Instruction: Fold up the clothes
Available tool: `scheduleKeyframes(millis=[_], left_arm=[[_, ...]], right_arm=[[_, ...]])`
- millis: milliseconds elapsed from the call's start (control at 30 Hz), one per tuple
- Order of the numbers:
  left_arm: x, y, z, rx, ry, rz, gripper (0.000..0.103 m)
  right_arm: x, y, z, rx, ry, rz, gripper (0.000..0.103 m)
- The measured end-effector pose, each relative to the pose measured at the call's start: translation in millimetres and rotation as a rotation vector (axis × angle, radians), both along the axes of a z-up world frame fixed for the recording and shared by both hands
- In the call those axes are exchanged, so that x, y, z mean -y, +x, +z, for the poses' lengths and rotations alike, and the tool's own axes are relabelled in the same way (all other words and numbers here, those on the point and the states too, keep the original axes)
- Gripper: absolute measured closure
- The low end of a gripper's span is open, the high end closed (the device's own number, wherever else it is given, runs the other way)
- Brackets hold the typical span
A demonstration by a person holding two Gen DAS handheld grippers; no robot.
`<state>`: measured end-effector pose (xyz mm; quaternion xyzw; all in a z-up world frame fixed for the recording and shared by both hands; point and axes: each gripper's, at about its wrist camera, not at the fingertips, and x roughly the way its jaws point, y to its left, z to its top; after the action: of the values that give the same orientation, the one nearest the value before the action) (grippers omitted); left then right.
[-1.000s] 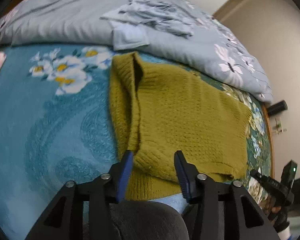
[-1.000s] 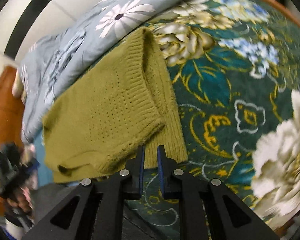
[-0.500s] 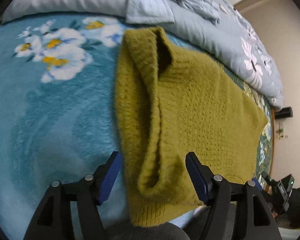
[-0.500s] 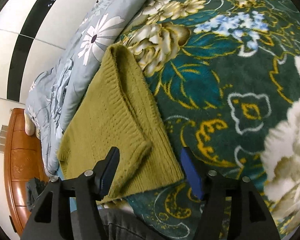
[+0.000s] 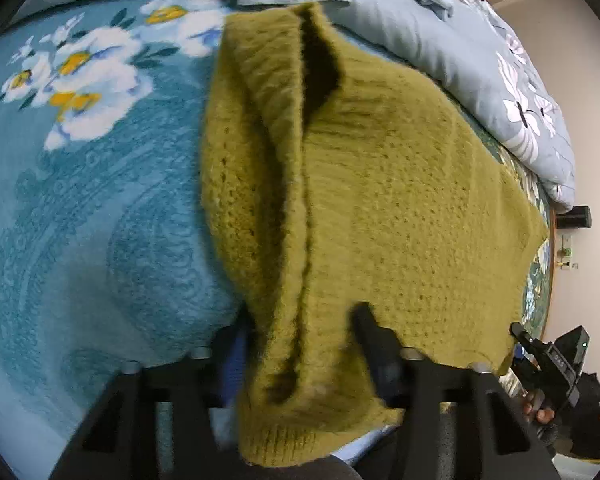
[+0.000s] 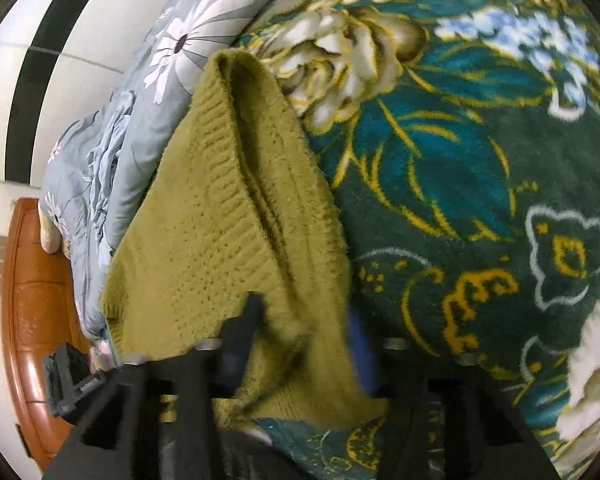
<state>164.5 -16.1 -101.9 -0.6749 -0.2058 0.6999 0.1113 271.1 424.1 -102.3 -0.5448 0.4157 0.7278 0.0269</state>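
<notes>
A mustard-yellow knitted sweater [image 5: 400, 200] lies partly folded on a bed. My left gripper [image 5: 304, 344] is open, its fingers straddling the sweater's near left folded edge, with thick knit between the jaws. In the right wrist view the same sweater [image 6: 220, 220] shows its ribbed hem and right folded edge. My right gripper [image 6: 300, 336] is open, its jaws on either side of the near right corner. The fingertips of both grippers are partly hidden by the fabric.
The sweater lies on a teal floral blanket [image 5: 80, 200], dark green with flowers on the right [image 6: 480, 160]. A grey-blue floral duvet [image 5: 460, 52] is heaped along the far side. A wooden bed frame [image 6: 32, 300] shows at left. The other gripper [image 5: 552, 360] shows at lower right.
Both grippers opened and pushed forward onto the sweater's near corners; the fabric now sits between the jaws. The right gripper was shut one second ago.
</notes>
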Motion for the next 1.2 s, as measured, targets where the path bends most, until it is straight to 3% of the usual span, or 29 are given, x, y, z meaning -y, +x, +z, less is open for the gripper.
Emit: scheduleKeyframes(millis=[100, 267, 500, 633, 700, 800, 1000, 1100, 1200], left_arm=[[-8.7, -1.7, 14.7, -0.049, -0.018, -0.019, 0.075], [-24.7, -14.7, 55.7, -0.159, -0.038, -0.051, 0.077], [-42.2, -67.1, 184.3, -0.46, 0.051, -0.108, 0.078], [-30.6, -63.4, 226.7, -0.606, 0.069, -0.154, 0.078], [-35.4, -66.0, 213.5, -0.58, 0.035, -0.17, 0.078], [-33.9, -69.0, 151.0, -0.43, 0.009, -0.145, 0.078], [-34.3, -48.6, 49.1, -0.158, -0.073, -0.145, 0.078], [-25.5, -44.5, 39.2, -0.14, -0.075, -0.122, 0.076], [-16.5, -42.7, 39.8, -0.128, -0.06, -0.091, 0.073]], right_arm=[[1.2, -1.4, 5.5, -0.01, -0.021, 0.002, 0.078], [3.9, -17.9, 36.2, -0.072, -0.036, 0.043, 0.081], [3.3, -68.8, 133.4, -0.306, -0.007, 0.111, 0.082], [2.9, -77.9, 182.8, -0.447, 0.015, 0.11, 0.082], [-0.8, -70.9, 176.1, -0.432, 0.032, 0.1, 0.082], [-9.1, -58.1, 149.1, -0.353, 0.055, 0.085, 0.082], [-6.7, -32.0, 42.8, -0.076, 0.024, 0.066, 0.082], [-9.8, -20.6, 17.0, -0.018, 0.013, 0.026, 0.082], [-15.9, -15.3, 13.1, -0.014, -0.003, 0.001, 0.082]])
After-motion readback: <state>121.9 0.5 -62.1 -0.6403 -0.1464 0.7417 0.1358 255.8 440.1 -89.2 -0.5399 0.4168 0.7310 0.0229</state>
